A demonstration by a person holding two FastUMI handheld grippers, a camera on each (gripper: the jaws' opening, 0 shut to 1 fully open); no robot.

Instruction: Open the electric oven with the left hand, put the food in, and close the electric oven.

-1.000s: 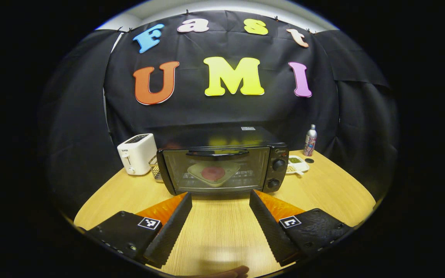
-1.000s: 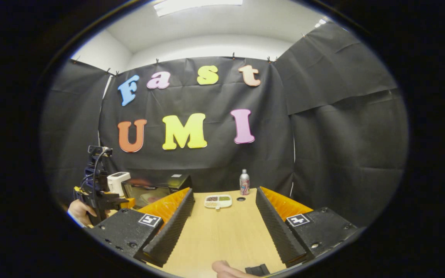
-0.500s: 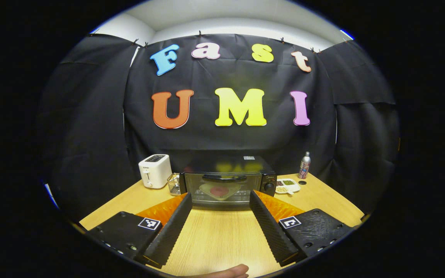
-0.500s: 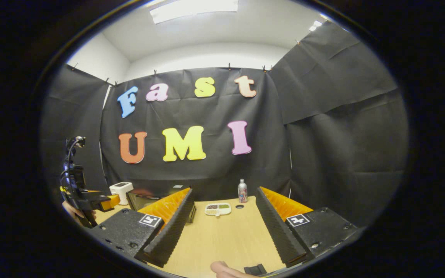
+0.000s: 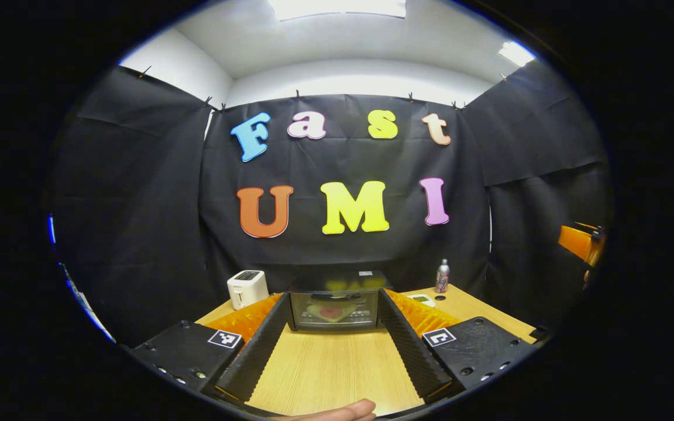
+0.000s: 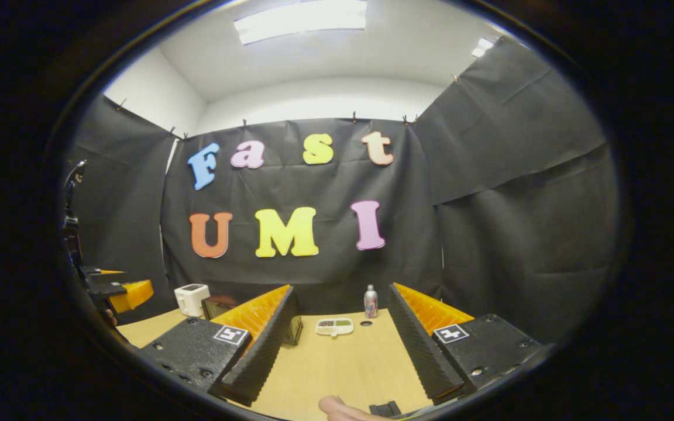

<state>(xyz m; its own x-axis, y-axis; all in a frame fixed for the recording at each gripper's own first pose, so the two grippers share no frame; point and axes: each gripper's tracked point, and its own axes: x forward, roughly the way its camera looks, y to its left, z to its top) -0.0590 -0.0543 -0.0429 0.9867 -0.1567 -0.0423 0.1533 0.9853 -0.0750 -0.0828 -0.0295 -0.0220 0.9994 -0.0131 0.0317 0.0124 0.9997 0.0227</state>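
- While the oven [image 5: 334,307] is sitting shut at the far side of the table [image 5: 331,374], the food [image 5: 330,311] is already lying inside it on a plate.
- Both the left gripper [image 5: 332,351] and the right gripper [image 6: 337,351] are hanging well apart from it, jaws wide apart, holding nothing.
- If the door is not clicking shut fully, it may be dropping open.
- A swinging gripper may be knocking the bottle [image 6: 370,301] or the snack tray [image 6: 334,326].

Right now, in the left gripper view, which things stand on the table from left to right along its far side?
Toaster → electric oven, door shut with the food on a plate behind the glass → divided snack tray → bottle.
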